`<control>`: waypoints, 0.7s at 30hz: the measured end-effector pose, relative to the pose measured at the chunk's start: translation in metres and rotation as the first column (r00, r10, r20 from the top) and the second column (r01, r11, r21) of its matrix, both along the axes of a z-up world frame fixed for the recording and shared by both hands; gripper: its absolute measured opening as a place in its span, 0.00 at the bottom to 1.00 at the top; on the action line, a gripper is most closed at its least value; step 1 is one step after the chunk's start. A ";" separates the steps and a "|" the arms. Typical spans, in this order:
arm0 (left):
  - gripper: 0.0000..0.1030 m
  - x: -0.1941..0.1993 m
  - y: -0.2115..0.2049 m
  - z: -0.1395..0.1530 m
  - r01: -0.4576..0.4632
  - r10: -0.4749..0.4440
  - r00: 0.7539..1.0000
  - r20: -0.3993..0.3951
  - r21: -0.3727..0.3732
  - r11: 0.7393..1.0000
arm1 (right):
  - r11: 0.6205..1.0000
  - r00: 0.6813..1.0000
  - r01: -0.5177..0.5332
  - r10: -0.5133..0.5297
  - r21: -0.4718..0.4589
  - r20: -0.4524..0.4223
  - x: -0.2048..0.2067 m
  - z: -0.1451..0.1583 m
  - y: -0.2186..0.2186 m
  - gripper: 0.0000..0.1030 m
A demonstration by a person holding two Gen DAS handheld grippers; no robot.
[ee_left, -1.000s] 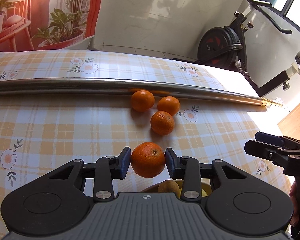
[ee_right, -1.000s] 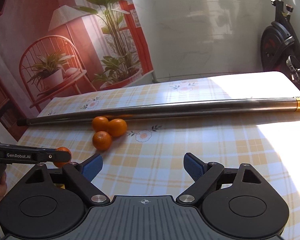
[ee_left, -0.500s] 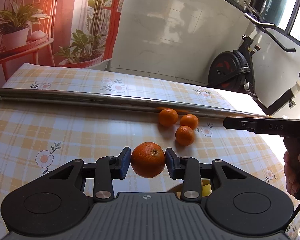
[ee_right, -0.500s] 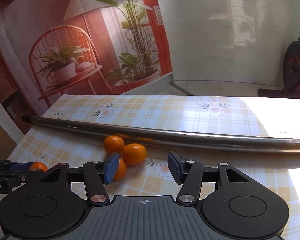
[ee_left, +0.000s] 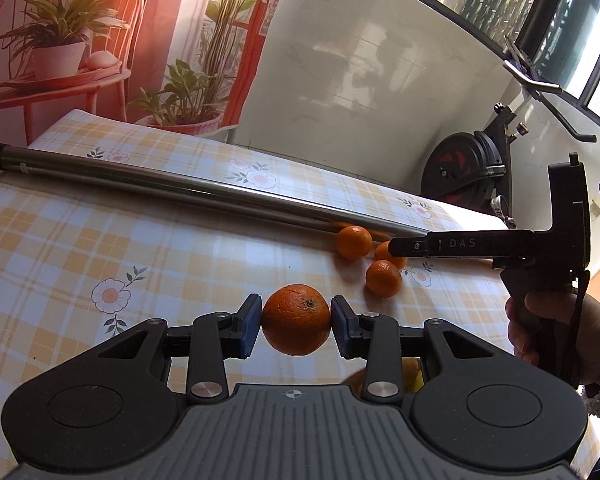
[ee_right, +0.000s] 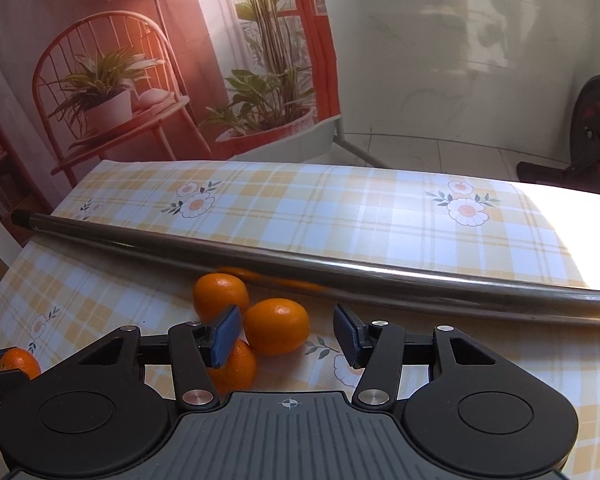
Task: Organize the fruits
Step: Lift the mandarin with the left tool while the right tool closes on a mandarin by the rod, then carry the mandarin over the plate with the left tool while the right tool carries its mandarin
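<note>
Seemingly mid-carry, the left wrist view shows the left gripper [ee_left: 296, 322] clamped on a large orange [ee_left: 296, 319], its blue pads pressing the fruit's two sides so it hangs clear above the checked tablecloth [ee_left: 100, 248]. Held at its widest part, it looks secure. Farther off, three mandarins [ee_left: 374, 258] sit bunched against a long metal pole [ee_left: 180, 190], which I judge keeps them from rolling away. The right gripper [ee_left: 404, 246] reaches in from the right, held by a hand [ee_left: 556, 332], its tip over the cluster. Something yellowish shows just under the left gripper's body; I cannot tell what it is.

From the right wrist view, the right gripper [ee_right: 286, 332] has its fingers spread wide and empty, framing the nearest mandarin [ee_right: 276, 326], with two more beside and below the left pad [ee_right: 224, 334]. That spacing suits a closing grasp on the middle fruit. At the left edge, the carried orange [ee_right: 18, 364] peeks in.
</note>
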State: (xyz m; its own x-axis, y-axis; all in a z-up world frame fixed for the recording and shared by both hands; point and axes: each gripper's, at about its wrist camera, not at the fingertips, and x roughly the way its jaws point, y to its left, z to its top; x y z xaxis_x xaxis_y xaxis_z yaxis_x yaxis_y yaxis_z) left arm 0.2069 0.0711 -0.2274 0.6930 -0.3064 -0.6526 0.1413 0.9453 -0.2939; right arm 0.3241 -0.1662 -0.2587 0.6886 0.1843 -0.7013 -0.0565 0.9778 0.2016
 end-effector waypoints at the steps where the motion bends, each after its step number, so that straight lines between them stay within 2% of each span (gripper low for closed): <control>1: 0.39 0.000 0.000 0.000 -0.001 0.001 1.000 0.000 -0.001 1.000 | 1.000 1.000 -0.005 0.005 -0.008 -0.005 0.002 -0.001 0.002 0.46; 11: 0.39 -0.001 -0.003 -0.002 0.009 -0.009 1.000 -0.001 0.010 1.000 | 0.999 0.999 -0.034 0.033 -0.014 -0.030 0.008 -0.005 0.009 0.35; 21: 0.39 -0.005 -0.007 0.001 0.018 -0.018 1.000 0.003 0.024 1.000 | 1.000 0.999 -0.021 0.021 0.001 -0.026 0.002 -0.002 0.003 0.34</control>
